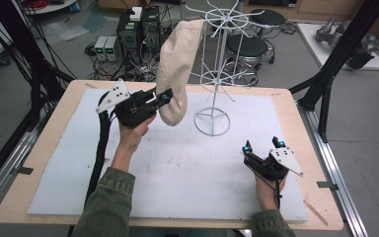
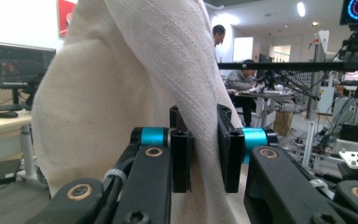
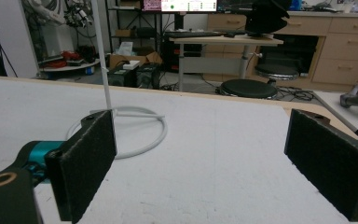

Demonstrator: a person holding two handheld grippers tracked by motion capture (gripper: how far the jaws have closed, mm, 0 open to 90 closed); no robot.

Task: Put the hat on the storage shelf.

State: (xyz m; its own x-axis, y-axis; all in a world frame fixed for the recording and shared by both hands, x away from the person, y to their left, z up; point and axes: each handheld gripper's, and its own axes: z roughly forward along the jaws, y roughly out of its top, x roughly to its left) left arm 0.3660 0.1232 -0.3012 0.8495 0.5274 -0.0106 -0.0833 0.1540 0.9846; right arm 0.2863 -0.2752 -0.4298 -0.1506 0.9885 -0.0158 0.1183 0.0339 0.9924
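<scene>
A cream cloth bag (image 1: 176, 64) hangs from the top arm of a white wire rack (image 1: 217, 59) that stands on the grey mat (image 1: 187, 163). My left gripper (image 1: 165, 97) is shut on the bag's lower left edge; in the left gripper view the fabric (image 2: 121, 93) is pinched between the two black jaws of the left gripper (image 2: 204, 149). My right gripper (image 1: 261, 145) rests low on the mat at the right, open, with nothing between its pads (image 3: 86, 163). The rack's round base (image 3: 135, 128) lies ahead of it.
The mat covers a wooden table (image 1: 296, 118). Black frame posts (image 1: 335, 54) stand at both sides. Computers and cables (image 1: 133, 34), stools (image 1: 249, 47) and a desk are on the floor behind the table.
</scene>
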